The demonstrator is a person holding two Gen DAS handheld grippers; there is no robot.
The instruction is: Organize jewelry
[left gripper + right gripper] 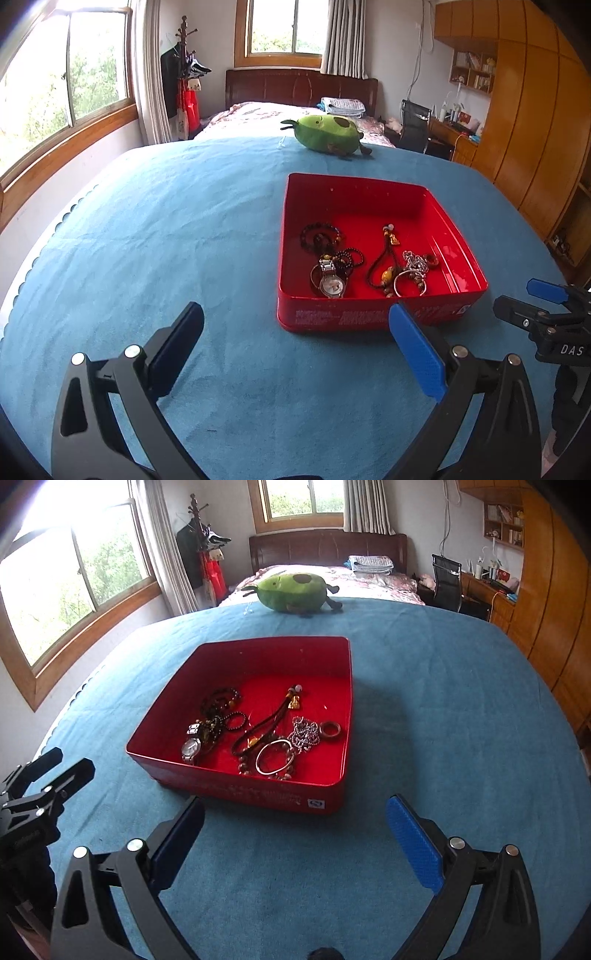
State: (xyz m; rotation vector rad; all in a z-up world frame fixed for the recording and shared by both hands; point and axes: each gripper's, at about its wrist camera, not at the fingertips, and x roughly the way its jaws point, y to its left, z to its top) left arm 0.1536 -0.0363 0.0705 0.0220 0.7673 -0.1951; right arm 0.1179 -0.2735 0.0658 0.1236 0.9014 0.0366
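Left wrist view: the left tongs (295, 332) hang over the blue cloth (166, 240) on the worktop, jaws spread wide, nothing between them. Just past the blue pad sits the red tin (369, 317), lid off, and the jewelry is all inside it. A silver wristwatch (331, 282) lies near the front wall, dark bead strands (321, 236) tangled behind it. To the right there's a corded pendant (388, 254), a silver chain (415, 262), and a plain silver bangle (410, 284) at the front. The right tongs (532, 295) peek in at the right edge, beside the tin.

Right wrist view now: those right tongs (295, 827) are wide apart too, empty, hovering over the cloth just short of the tin's near wall. A brown ring (330, 730) shows up by the tin's right wall, next to the chain. The left tongs sit at the far left edge, clear of the tin. Beyond the tin, a green plush toy (291, 592) rests at the far edge of the cloth.
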